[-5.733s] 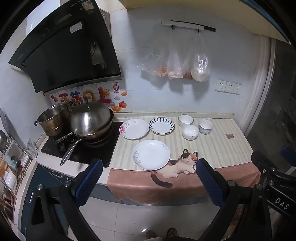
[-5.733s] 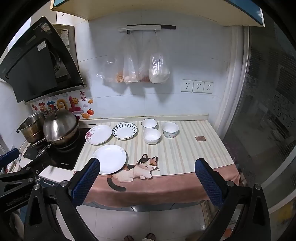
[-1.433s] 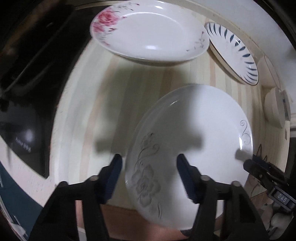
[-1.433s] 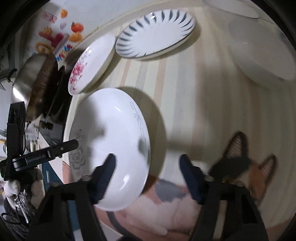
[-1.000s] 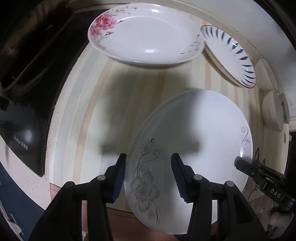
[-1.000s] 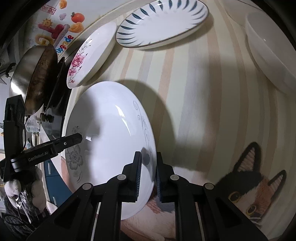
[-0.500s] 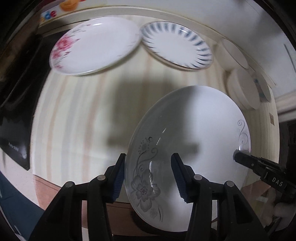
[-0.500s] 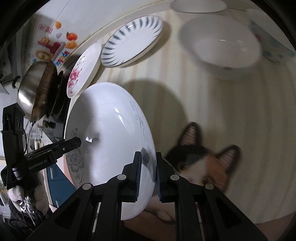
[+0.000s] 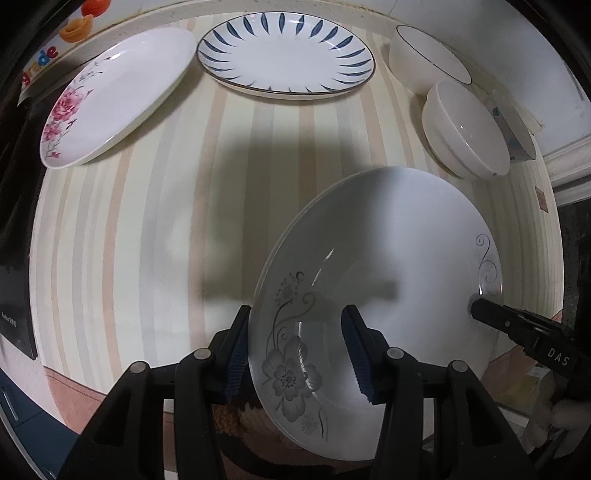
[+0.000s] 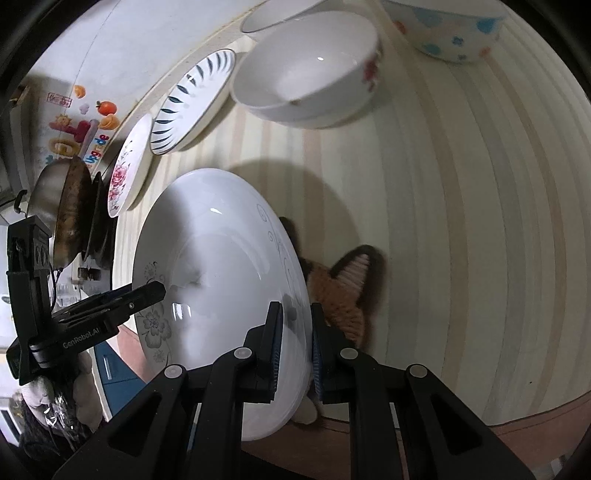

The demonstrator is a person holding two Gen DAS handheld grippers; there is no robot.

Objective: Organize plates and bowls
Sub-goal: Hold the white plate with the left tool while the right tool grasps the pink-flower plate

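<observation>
A white plate with a grey flower pattern (image 9: 384, 266) (image 10: 221, 280) is held tilted above the striped counter by both grippers. My left gripper (image 9: 295, 347) is shut on its near flowered rim. My right gripper (image 10: 293, 343) is shut on the opposite rim, and shows in the left wrist view at the plate's right edge (image 9: 517, 325). At the back lie a pink-rose plate (image 9: 110, 96) and a blue-striped plate (image 9: 286, 55). A plain white bowl (image 9: 424, 59), a second white bowl (image 9: 465, 129) (image 10: 310, 70) and a blue-dotted bowl (image 10: 447, 26) stand at the right.
A striped mat (image 9: 147, 221) covers the counter, with a cat figure (image 10: 343, 288) partly under the held plate. A metal pot and a black cooktop (image 10: 74, 218) stand at the left. The counter's front edge has a brown border (image 9: 74, 398).
Both grippers closed on the flowered plate's opposite rims and lifted it off the counter. It has moved right, toward the bowls, and now hangs over the cat figure.
</observation>
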